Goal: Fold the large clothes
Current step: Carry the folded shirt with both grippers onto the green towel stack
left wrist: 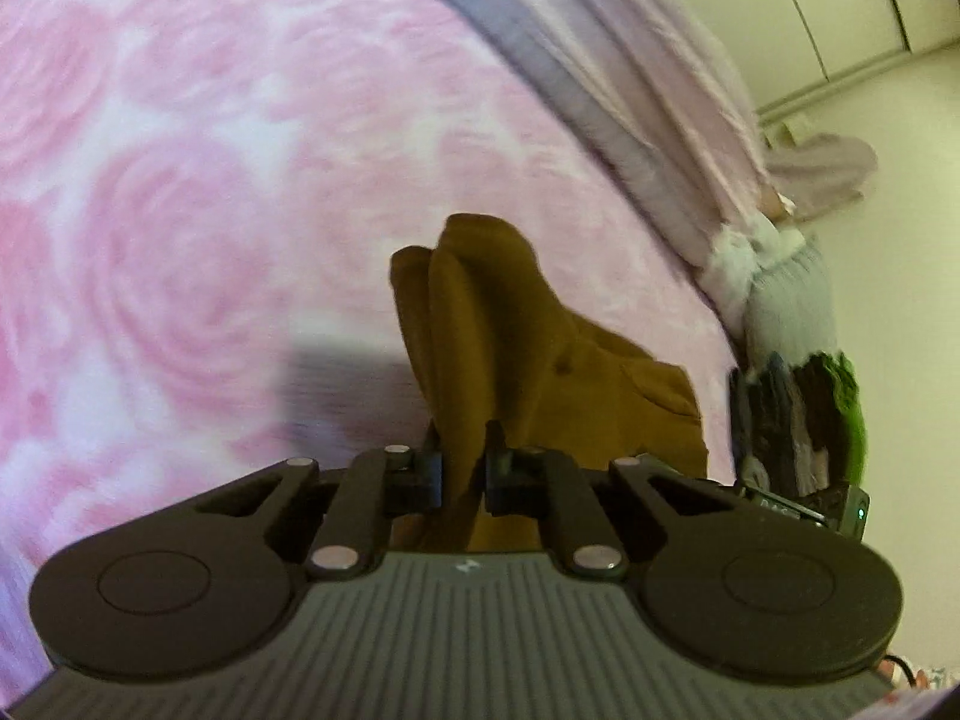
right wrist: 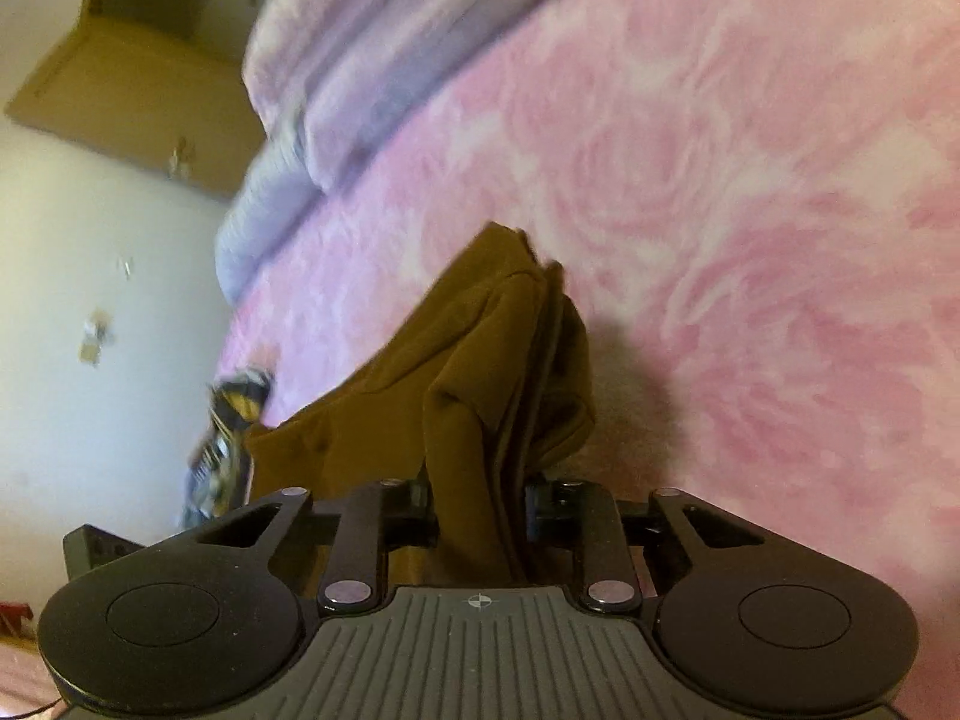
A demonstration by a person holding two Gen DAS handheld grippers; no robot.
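Left wrist view: left gripper (left wrist: 463, 468) is clamped on a bunched edge of the brown garment (left wrist: 540, 354), which hangs lifted over the pink rose blanket (left wrist: 210, 180) near the bed's edge, with a lilac blanket (left wrist: 660, 90) heaped along that edge. Right wrist view: right gripper (right wrist: 480, 504) pinches several stacked layers of the garment (right wrist: 480, 372), raised above the blanket (right wrist: 750, 210) near its edge toward the floor. Judging by this, the fold looks mid-way: layers gathered, but nothing laid flat or squared yet.
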